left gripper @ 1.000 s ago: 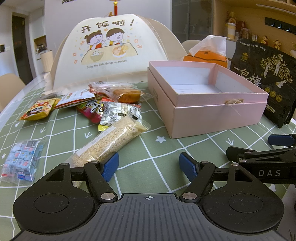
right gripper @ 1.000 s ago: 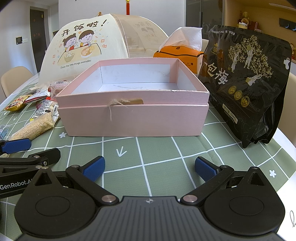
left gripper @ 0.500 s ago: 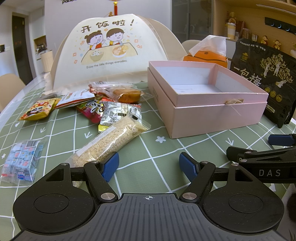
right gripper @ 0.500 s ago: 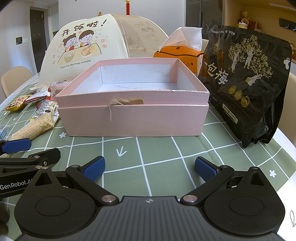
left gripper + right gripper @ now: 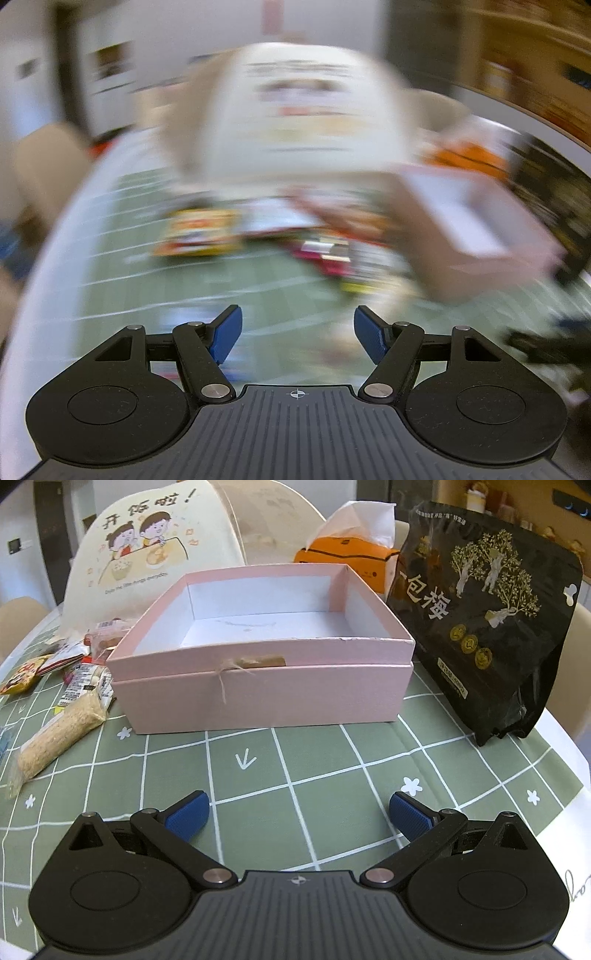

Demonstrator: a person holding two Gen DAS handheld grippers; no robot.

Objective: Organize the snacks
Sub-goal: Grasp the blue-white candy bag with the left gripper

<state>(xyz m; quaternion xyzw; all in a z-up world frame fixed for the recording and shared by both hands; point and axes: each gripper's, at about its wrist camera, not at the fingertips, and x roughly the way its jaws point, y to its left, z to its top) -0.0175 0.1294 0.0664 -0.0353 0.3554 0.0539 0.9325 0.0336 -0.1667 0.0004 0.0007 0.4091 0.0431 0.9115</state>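
**Empty tools, snacks still outside the box**

Left tool (image 5: 297,334) – empty, jaws closing – swings blurred toward the snack packets (image 5: 70,686) heaped left of the empty pink box (image 5: 266,698) on the counter. Right tool (image 5: 297,814) gapes wide, empty. A rushed grab may scatter packets.

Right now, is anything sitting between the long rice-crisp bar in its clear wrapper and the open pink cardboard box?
Nothing visible does. The rice-crisp bar lies beside the pink box's left front corner, with only bare green checked tablecloth between, and the box is open-topped and empty.
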